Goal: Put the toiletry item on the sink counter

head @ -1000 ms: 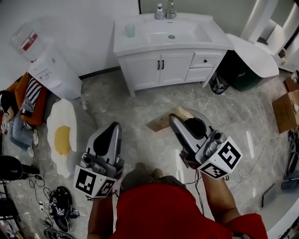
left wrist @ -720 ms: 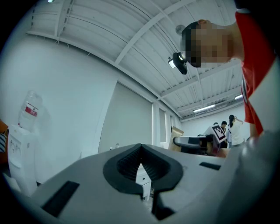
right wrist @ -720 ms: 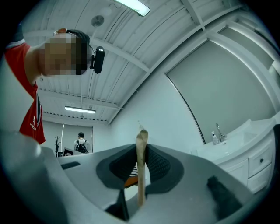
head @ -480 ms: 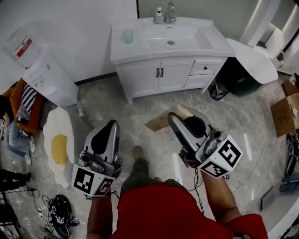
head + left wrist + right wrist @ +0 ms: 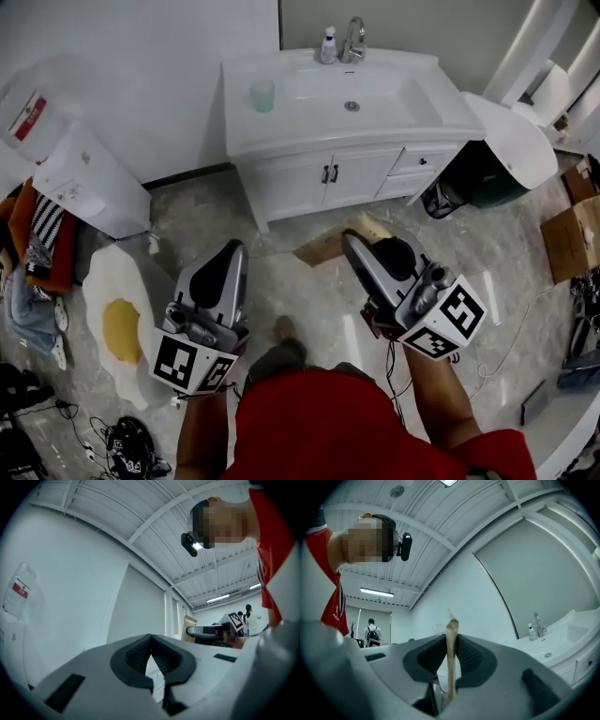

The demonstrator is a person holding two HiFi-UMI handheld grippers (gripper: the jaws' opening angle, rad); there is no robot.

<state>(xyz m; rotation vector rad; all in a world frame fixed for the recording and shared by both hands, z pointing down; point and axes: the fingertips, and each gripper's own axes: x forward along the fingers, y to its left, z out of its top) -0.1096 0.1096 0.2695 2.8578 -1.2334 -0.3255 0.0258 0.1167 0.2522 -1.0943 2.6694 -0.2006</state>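
The tiled floor (image 5: 281,281) fills most of the head view, and a bare stretch of it lies between the person and the white cabinet (image 5: 309,183) at the far wall. The cabinet carries the worktop (image 5: 281,131), with a basin (image 5: 375,89) sunk into its middle and right part.

Off the worktop's right edge a white curved fixture (image 5: 511,122) leans over a dark green bin (image 5: 483,173), and a cardboard box (image 5: 574,239) sits further right. Left of the cabinet a white unit (image 5: 80,183) stands against the wall. Below it an egg-shaped rug (image 5: 117,319) lies on the floor beside a heap of clothes (image 5: 37,248).

The person, in a red shirt (image 5: 328,422), holds both tools over the floor, well apart from the worktop.

The left tongs (image 5: 228,251) are pressed together with nothing between them; the left gripper view shows the dark pads (image 5: 136,656) meeting at their tips.

The right tongs (image 5: 361,248) pinch the item (image 5: 328,246), a thin flat tan piece that juts out past the tips. The right gripper view shows it edge-on between the pads (image 5: 451,667).

On the worktop a pale cup (image 5: 262,95) stands near the left edge. At the back edge a small bottle (image 5: 328,45) stands just left of the tap (image 5: 353,37).
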